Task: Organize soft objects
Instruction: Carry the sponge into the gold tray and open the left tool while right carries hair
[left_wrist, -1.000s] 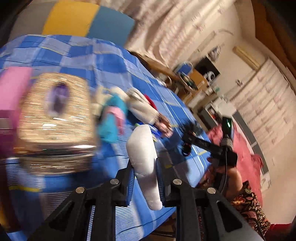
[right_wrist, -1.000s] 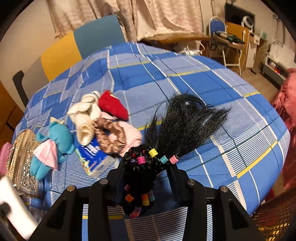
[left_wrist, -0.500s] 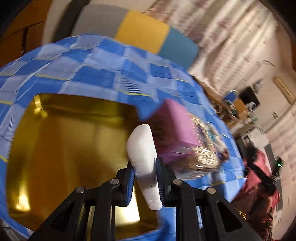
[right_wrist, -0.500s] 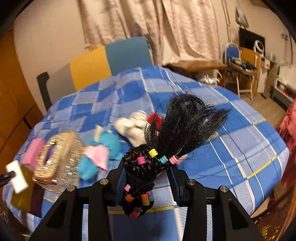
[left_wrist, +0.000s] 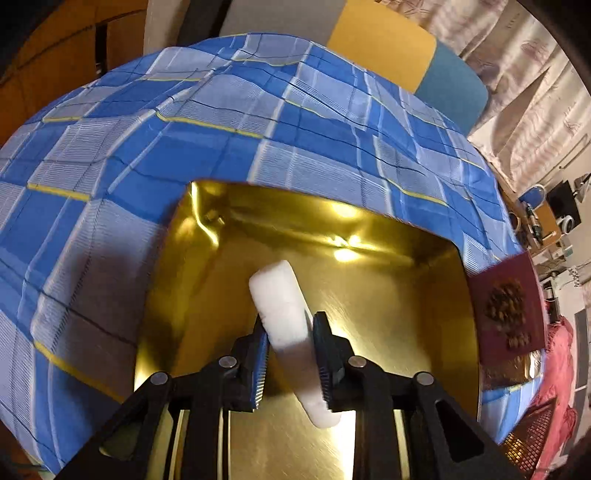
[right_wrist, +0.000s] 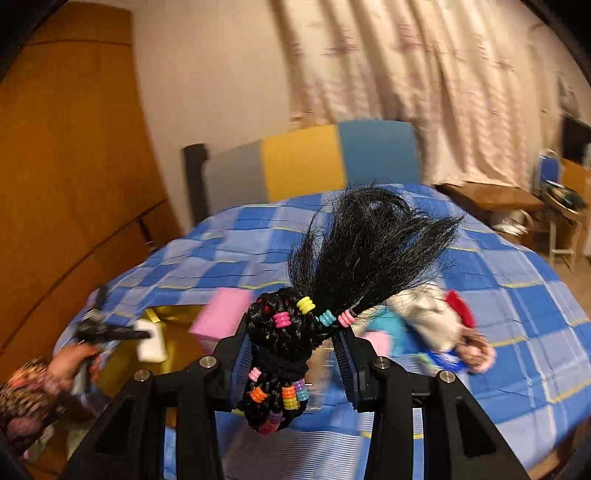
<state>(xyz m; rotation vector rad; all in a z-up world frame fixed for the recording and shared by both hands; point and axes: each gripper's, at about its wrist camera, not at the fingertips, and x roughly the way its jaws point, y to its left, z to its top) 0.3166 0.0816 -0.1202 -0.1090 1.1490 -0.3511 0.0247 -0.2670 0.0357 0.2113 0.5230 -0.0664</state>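
A white foam stick (left_wrist: 277, 295) sits tilted between the pads of my left gripper (left_wrist: 290, 325), low over the shiny gold box (left_wrist: 388, 314). The jaws are opening, and the stick still touches both pads. The right wrist view shows the same left gripper (right_wrist: 140, 334) at far left, with the white stick (right_wrist: 151, 345) over the gold box (right_wrist: 173, 314). My right gripper (right_wrist: 293, 325) is shut on a black hair tuft with coloured beads (right_wrist: 369, 251), raised above the blue checked tablecloth (right_wrist: 517, 295).
A pink block (right_wrist: 225, 310) lies by the gold box. A maroon card with a brown pattern (left_wrist: 506, 310) leans at the box's right side. Soft items lie on the right: a cream piece (right_wrist: 424, 317), a red one (right_wrist: 460, 306), a brown scrunchie (right_wrist: 476, 347). A chair (right_wrist: 303, 162) stands behind the table.
My left gripper swung away from the pile to over the gold box, and the white stick has tilted between its pads. My right gripper rose with the hair tuft.
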